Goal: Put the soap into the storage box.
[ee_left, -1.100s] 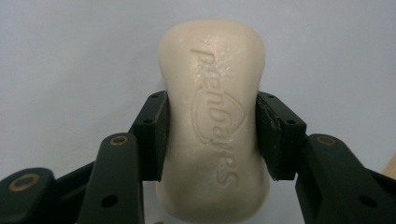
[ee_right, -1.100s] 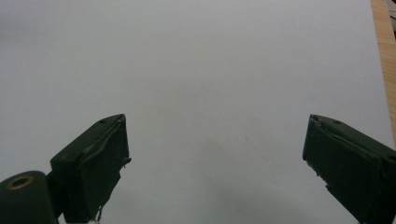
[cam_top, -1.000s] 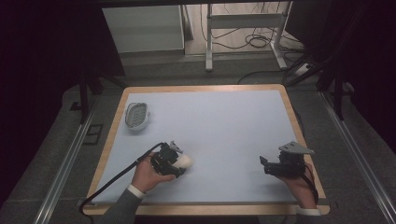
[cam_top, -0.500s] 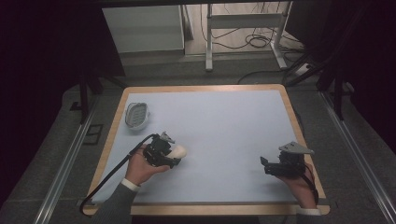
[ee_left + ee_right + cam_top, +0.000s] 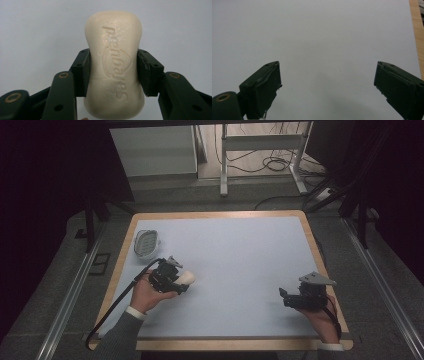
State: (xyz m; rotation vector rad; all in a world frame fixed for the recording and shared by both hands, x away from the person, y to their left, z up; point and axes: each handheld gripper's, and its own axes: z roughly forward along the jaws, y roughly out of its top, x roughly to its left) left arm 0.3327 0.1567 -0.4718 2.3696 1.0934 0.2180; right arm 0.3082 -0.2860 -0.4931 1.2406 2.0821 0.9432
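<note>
Left gripper (image 5: 181, 281): clamped across the narrow waist of a cream soap bar (image 5: 115, 62); jaws press on both long sides, embossed face up toward the camera.
Grip choice: judged deliberate. The bar pinches in at the middle, so the jaws seat there and the soap is less likely to slide out lengthwise.
Soap position: at the left-front part of the worktop (image 5: 240, 250), carried in the gripper; from the high view I cannot tell whether it is just above the surface or touching it.
Soap dish (image 5: 147, 242): pale oval dish with a ribbed inside, near the left edge, beyond the left gripper and apart from it. Looks empty.
Likely aim: the bar goes into the dish, a judgement from the dish lying close ahead of the loaded gripper.
Right gripper (image 5: 327, 82): jaws spread wide, nothing between them, only bare worktop below.
Right hand (image 5: 322, 317): parked at the right-front corner, well away from soap and dish, probably to stay clear of the left hand's path.
Risk: soap surface seems slick; a loose squeeze could let it slip.
</note>
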